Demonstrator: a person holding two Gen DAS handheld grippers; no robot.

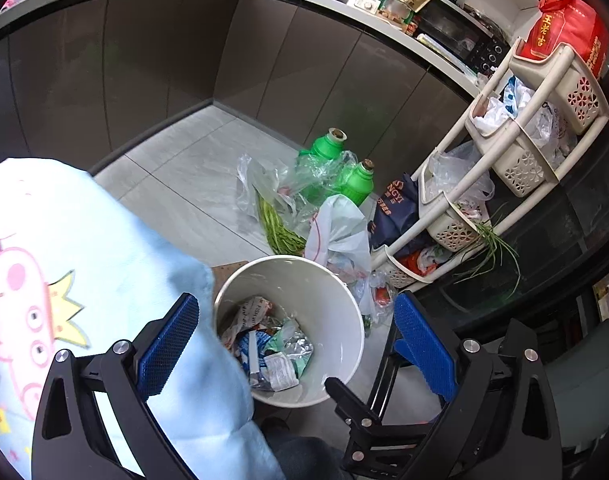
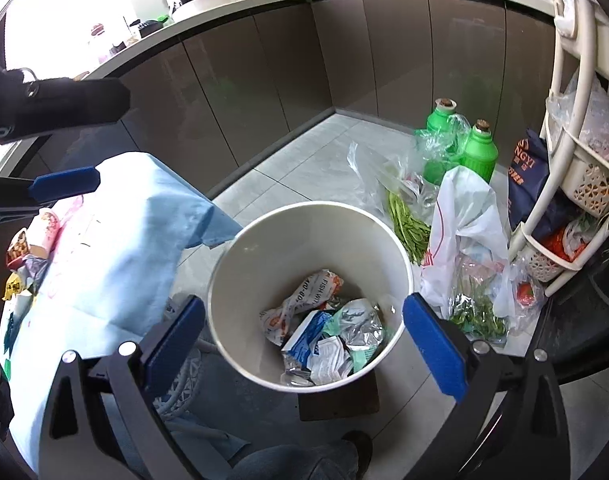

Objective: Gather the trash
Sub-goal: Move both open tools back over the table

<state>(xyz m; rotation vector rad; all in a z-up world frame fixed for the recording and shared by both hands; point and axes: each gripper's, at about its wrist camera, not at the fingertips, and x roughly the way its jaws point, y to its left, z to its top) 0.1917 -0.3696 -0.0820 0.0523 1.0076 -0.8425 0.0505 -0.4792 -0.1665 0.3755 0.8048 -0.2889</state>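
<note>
crumpled wrappers (image 2: 324, 336) lie heaped in the white bin (image 2: 240, 264).

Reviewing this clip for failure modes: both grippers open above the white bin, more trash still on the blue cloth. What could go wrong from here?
1. The round white plastic bin sits close beside the light blue cartoon-print cloth; a gripper sweeping past could snag the cloth's hanging edge.
2. Crumpled wrappers lie at the cloth's far side, so a reach may knock them onto the floor.
3. The white plastic bag slumps against the bin rim and could be mistaken for trash.
</note>
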